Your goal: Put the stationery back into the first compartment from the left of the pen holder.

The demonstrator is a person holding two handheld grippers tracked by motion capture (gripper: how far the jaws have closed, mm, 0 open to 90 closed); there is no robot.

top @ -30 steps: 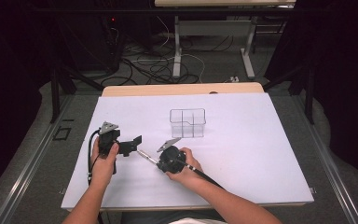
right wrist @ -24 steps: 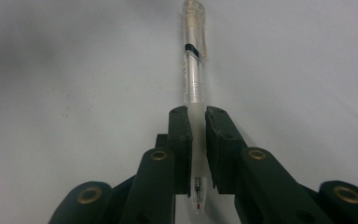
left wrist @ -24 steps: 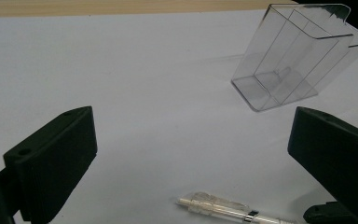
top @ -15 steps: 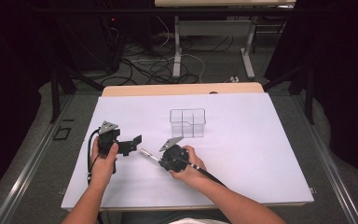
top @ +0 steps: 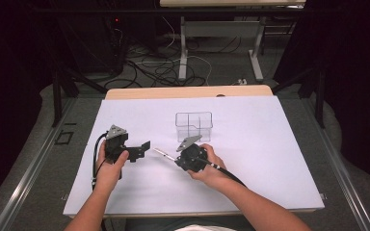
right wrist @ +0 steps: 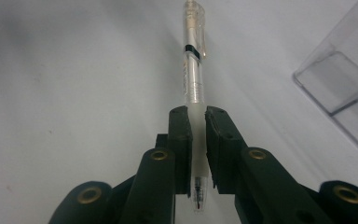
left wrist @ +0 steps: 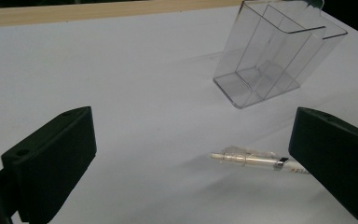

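A clear plastic pen point(right wrist: 193, 70) is clamped by its frosted grip between the jaws of my right gripper point(right wrist: 197, 121). Its cap end sticks out ahead and its tip points back toward the camera. In the high view the right gripper point(top: 176, 160) holds the pen point(top: 163, 154) just above the white sheet, pointing left. A clear divided container point(top: 194, 124) stands just behind it. My left gripper point(top: 142, 149) rests left of the pen, open and empty. In the left gripper view its jaws point(left wrist: 191, 130) stand wide apart, with the pen point(left wrist: 256, 160) and container point(left wrist: 272, 56) beyond.
A white sheet point(top: 270, 144) covers most of the wooden table point(top: 188, 91). The container point(right wrist: 345, 88) sits close on the right in the right gripper view. Beyond the table's far edge lie cables and desk legs on a dark floor.
My right hand has carried the pen to the right and a little upward, closer to the container. The left hand has stayed where it was.
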